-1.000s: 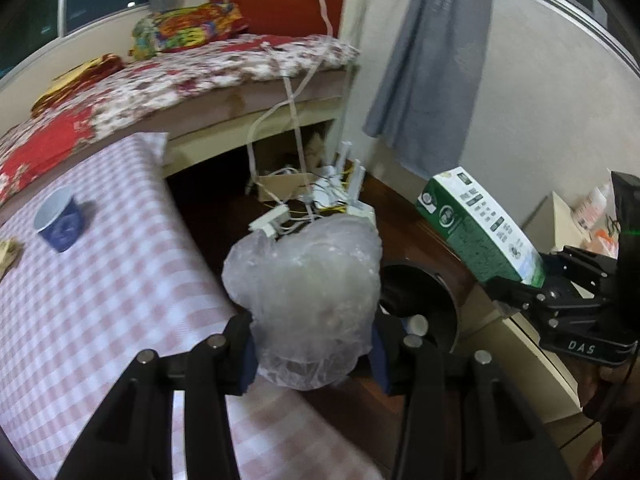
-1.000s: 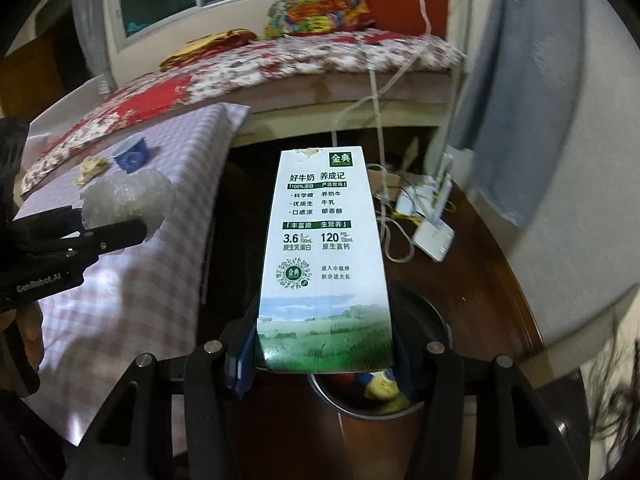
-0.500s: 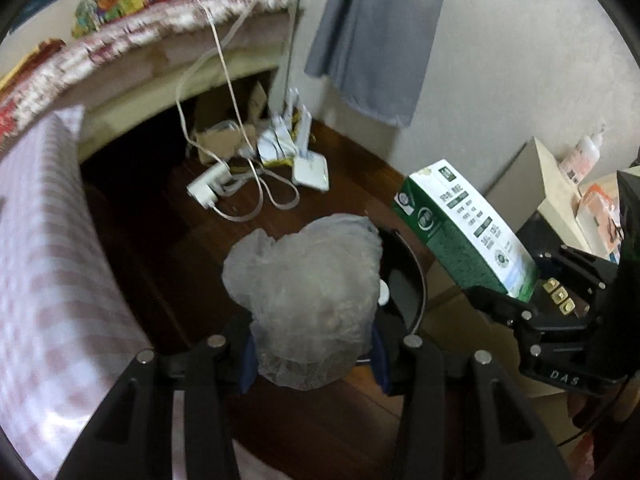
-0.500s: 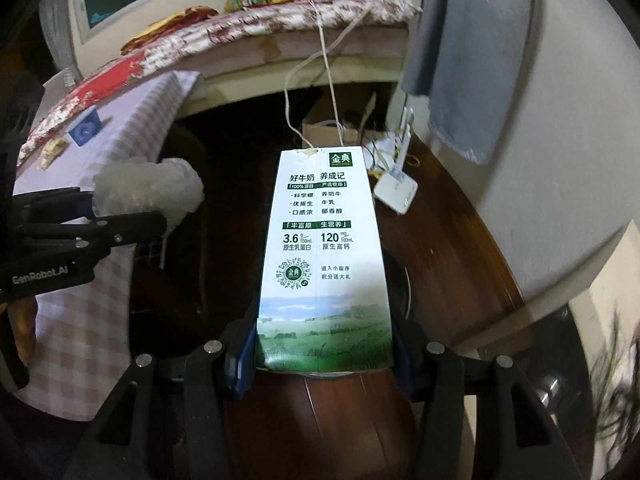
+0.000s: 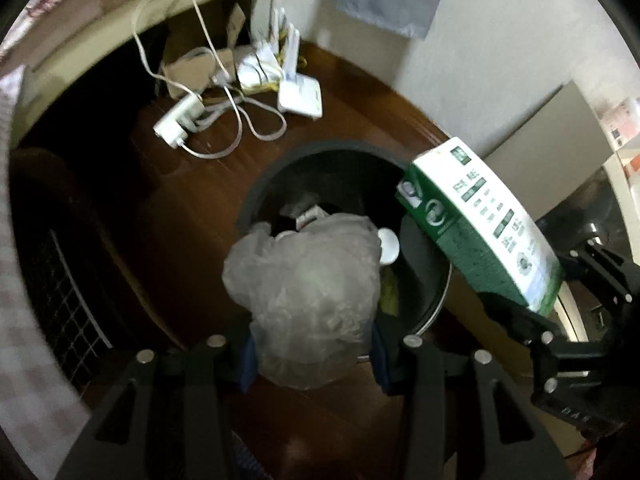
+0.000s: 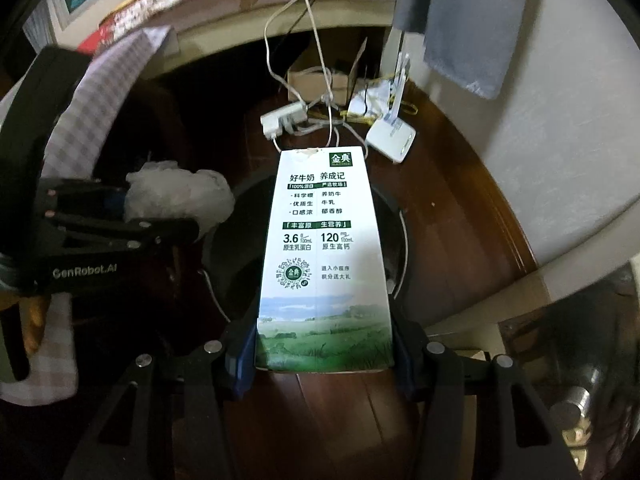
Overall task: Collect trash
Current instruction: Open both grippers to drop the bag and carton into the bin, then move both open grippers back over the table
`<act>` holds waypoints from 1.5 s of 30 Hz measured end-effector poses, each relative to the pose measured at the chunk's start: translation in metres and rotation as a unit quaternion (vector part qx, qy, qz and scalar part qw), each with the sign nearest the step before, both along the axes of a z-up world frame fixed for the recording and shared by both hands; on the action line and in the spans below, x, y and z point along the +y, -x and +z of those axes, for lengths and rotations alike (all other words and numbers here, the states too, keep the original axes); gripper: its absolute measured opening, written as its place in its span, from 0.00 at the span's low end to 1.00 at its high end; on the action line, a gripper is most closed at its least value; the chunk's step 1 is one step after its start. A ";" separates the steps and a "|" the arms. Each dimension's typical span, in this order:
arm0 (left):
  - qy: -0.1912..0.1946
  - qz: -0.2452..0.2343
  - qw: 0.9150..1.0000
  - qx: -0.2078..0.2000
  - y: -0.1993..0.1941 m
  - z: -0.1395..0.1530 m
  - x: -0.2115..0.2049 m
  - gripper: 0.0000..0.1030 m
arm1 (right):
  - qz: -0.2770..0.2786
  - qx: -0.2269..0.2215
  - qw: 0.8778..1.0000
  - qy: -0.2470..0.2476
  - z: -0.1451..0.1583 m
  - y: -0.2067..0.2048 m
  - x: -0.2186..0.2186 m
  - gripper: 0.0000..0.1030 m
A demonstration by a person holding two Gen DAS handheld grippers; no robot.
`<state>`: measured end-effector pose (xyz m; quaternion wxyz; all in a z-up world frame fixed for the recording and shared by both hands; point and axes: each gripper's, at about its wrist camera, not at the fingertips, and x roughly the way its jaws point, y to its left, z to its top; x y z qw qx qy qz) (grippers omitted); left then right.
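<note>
Drop step: my left gripper (image 5: 312,354) clamps the crumpled clear plastic bag (image 5: 308,300), my right gripper (image 6: 322,354) the green-and-white milk carton (image 6: 322,264). Both hang over the round dark trash bin (image 5: 260,192), carton at its 3 o'clock rim; next I open both.

Both wrist cameras look steeply down, close above the shared trash bin (image 5: 256,204) (image 6: 394,208) (side by side).

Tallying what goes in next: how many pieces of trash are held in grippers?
2. A plastic bag in the left gripper, a milk carton in the right gripper, both over the bin.
</note>
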<state>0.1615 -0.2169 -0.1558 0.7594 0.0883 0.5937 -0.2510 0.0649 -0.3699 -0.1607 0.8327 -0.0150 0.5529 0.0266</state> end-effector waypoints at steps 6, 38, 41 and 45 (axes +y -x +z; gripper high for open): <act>-0.023 -0.007 0.999 0.041 -0.013 -0.030 -0.006 0.45 | 0.022 0.035 0.999 0.012 -0.028 -0.014 0.005 0.55; -0.007 0.060 0.997 -0.042 0.019 0.023 0.036 0.97 | -0.116 -0.005 0.993 -0.026 0.018 0.002 -0.022 0.86; -0.001 0.064 0.997 -0.051 0.023 0.033 0.038 0.97 | -0.117 -0.007 0.993 -0.031 0.023 0.004 -0.019 0.86; 0.009 0.066 0.996 -0.065 0.028 0.046 0.040 0.97 | -0.114 -0.015 0.993 -0.034 0.032 0.010 -0.014 0.86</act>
